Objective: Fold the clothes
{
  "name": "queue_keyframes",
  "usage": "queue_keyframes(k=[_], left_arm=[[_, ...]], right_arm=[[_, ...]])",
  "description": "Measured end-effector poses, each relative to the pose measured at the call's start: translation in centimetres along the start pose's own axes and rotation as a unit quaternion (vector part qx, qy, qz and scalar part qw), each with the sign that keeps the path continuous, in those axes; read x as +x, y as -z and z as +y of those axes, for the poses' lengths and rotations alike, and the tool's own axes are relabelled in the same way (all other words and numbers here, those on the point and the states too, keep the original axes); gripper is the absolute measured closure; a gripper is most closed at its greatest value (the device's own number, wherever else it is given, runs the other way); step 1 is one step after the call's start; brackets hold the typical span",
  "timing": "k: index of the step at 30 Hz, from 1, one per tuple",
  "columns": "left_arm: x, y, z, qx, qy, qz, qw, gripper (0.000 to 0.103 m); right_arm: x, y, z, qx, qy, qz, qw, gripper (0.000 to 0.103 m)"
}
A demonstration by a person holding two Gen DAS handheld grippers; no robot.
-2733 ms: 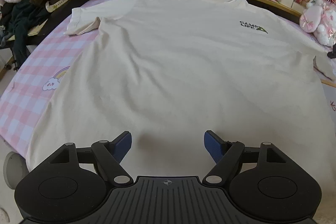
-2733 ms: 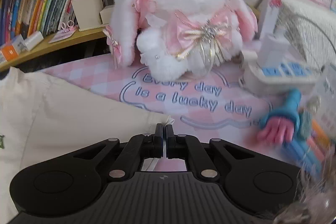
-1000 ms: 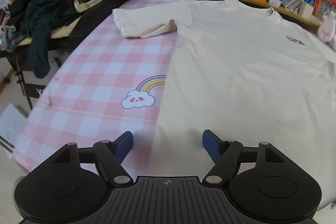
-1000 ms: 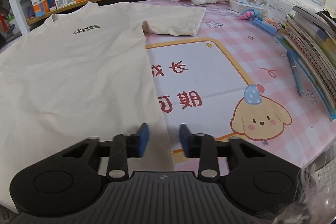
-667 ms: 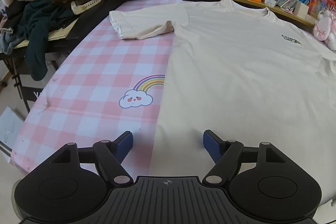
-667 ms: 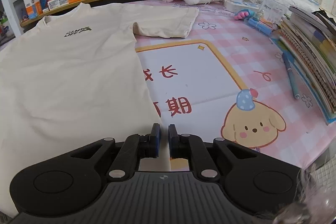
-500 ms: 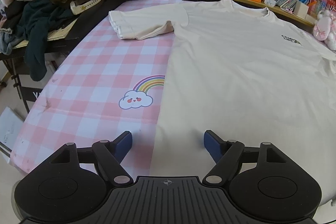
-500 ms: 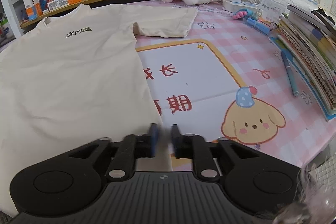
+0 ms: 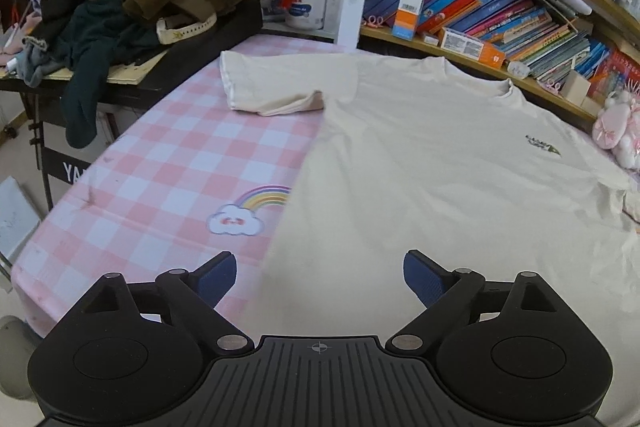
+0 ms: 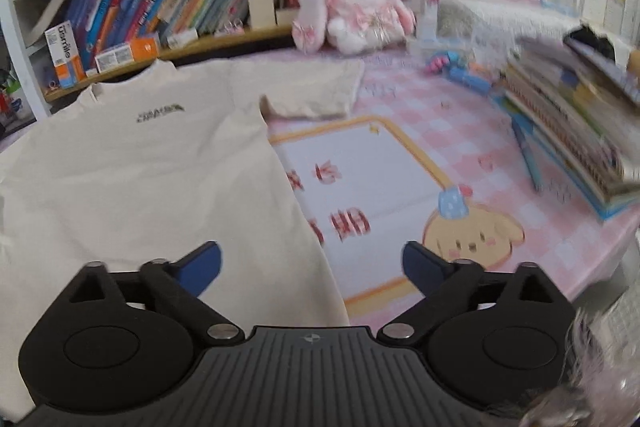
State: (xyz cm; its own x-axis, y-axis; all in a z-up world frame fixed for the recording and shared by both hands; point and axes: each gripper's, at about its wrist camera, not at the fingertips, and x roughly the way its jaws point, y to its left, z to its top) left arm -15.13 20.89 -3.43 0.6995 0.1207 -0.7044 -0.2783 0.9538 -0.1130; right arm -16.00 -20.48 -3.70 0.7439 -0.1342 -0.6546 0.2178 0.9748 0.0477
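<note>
cream short-sleeved cotton T-shirt (image 9: 440, 179) lies flat, face up, sleeves out, on the pink checked table (image 9: 168, 163) | left gripper (image 9: 318, 277) spread wide over its left side edge near the hem | right gripper (image 10: 310, 265) released over the right edge, flanking for a fold

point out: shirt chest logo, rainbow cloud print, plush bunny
chest logo (image 9: 543, 145), left wrist view, centre of the dark print.
rainbow cloud print (image 9: 248, 211), left wrist view, between cloud and rainbow.
plush bunny (image 10: 356, 15), right wrist view, its body.
</note>
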Motion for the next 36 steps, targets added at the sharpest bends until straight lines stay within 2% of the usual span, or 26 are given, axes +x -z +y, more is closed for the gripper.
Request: queue_keyframes(k=[3, 5, 12, 20, 27, 36], left_arm=[[0.0, 0.1, -1.9, 0.002, -0.003, 0.008, 1.0000, 0.010], [-0.2, 0.2, -3.4, 0.009, -0.002, 0.009, 0.9999, 0.010], [-0.9, 1.8, -7.3, 0.068, -0.033, 0.022, 0.9969, 0.010], [-0.9, 2.3, -9.1, 0.083, -0.024, 0.035, 0.9956, 0.010], [0.4, 1.3, -8.4, 0.100, 0.003, 0.037, 0.9943, 0.010], [4.1, -3.3, -4.0, 0.113, 0.037, 0.038, 0.9921, 0.010]], right_arm=[[0.8, -0.8, 0.5, -0.029, -0.012, -0.007, 0.999, 0.000], [1.5, -1.3, 0.5, -0.042, -0.016, 0.003, 0.999, 0.000], [2.9, -0.7, -0.8, -0.057, -0.048, 0.023, 0.997, 0.000], [3.6, 0.3, -2.0, -0.057, -0.057, 0.037, 0.996, 0.000], [3.5, 0.3, -1.7, -0.043, -0.041, 0.041, 0.997, 0.000], [2.7, 0.3, 2.6, -0.004, -0.006, 0.029, 1.000, 0.000]])
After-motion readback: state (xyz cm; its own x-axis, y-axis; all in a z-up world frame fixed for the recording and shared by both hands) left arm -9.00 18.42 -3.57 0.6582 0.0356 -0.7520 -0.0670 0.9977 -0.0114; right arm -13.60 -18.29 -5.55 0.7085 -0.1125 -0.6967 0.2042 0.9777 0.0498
